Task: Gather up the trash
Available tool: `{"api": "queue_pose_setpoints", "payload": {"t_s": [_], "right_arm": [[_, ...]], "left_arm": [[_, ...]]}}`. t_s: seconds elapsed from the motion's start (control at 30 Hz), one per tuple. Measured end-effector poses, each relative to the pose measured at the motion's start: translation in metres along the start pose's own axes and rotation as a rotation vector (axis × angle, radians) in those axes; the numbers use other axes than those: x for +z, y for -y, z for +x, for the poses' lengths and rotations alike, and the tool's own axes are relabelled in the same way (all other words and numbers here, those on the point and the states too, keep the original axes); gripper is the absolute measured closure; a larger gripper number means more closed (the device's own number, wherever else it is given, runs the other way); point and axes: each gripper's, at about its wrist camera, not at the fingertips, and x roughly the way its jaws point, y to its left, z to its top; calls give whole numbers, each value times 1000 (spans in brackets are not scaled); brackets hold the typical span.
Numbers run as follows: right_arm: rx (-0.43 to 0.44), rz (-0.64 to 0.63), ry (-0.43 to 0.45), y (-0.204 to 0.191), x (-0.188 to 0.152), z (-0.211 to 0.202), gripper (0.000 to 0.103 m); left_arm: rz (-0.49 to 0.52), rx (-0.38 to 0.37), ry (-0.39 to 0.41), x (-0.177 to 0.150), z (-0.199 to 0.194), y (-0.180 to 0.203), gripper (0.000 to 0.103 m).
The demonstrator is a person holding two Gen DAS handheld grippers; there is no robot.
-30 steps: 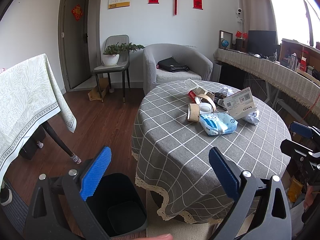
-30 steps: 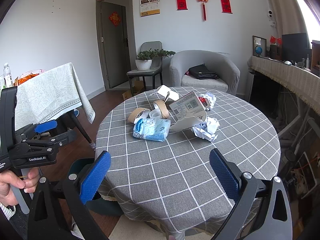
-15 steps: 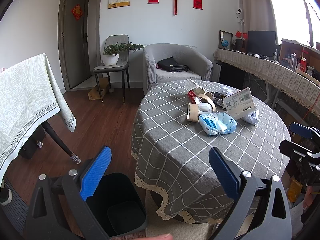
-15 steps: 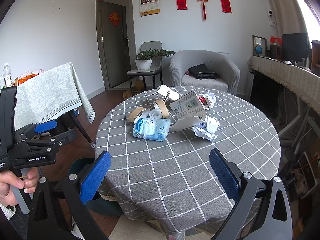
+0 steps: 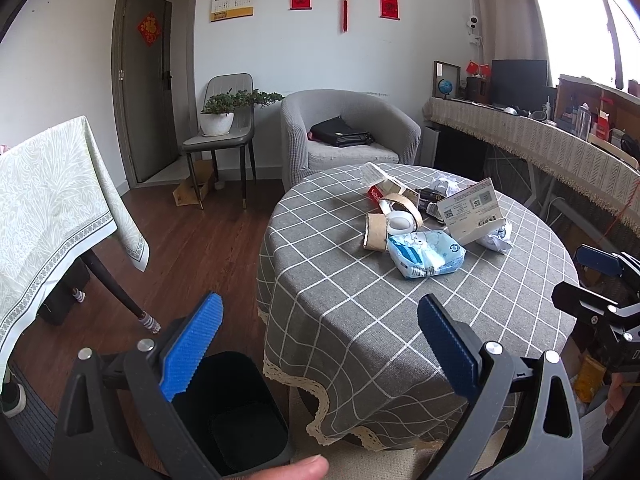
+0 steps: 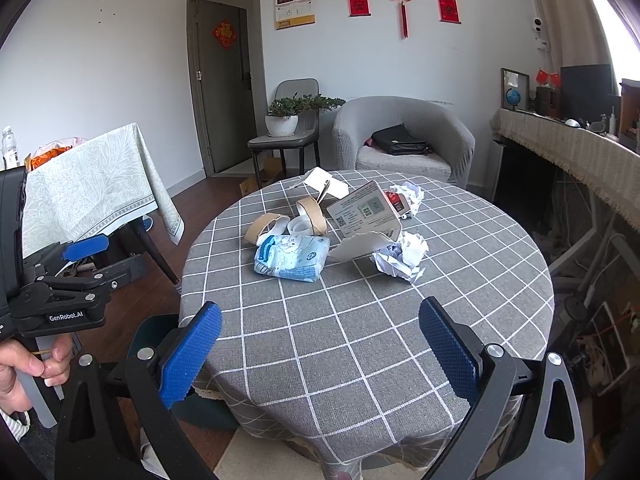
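Trash lies in a heap on the round grey checked table [image 6: 360, 320]: a blue tissue pack [image 6: 292, 256] [image 5: 426, 254], cardboard tape rolls [image 6: 310, 210] [image 5: 376, 232], crumpled white paper [image 6: 400, 256] [image 5: 496, 236] and a torn white box with QR labels [image 6: 366, 210] [image 5: 470, 208]. A black bin [image 5: 236, 412] stands on the floor beside the table. My left gripper [image 5: 320, 344] hangs open over the bin and the table's near edge. My right gripper [image 6: 320, 350] is open above the table's front, well short of the heap. Both hold nothing.
A second table with a pale green cloth [image 5: 48, 200] stands to the left. A grey armchair [image 6: 404, 136] with a black bag and a chair with a potted plant [image 6: 286, 120] are behind. A long sideboard [image 5: 540, 140] runs along the right wall.
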Motion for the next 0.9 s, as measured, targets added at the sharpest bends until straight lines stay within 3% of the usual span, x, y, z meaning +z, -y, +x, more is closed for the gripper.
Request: {"api": "queue_pose_setpoints", "payload": {"t_s": [0.43,0.6,0.9], "right_arm": [[-32,28,-19,33,9,12,3],[-11,21,-32,41,14,18,3],[18,27,-34,60,26,29,3]], "left_arm": [[-15,-152,-55,10,31,26,7],[-62,-239,-113,14,52,34,20],[-59,-288,-176,19,84,61,23]]}}
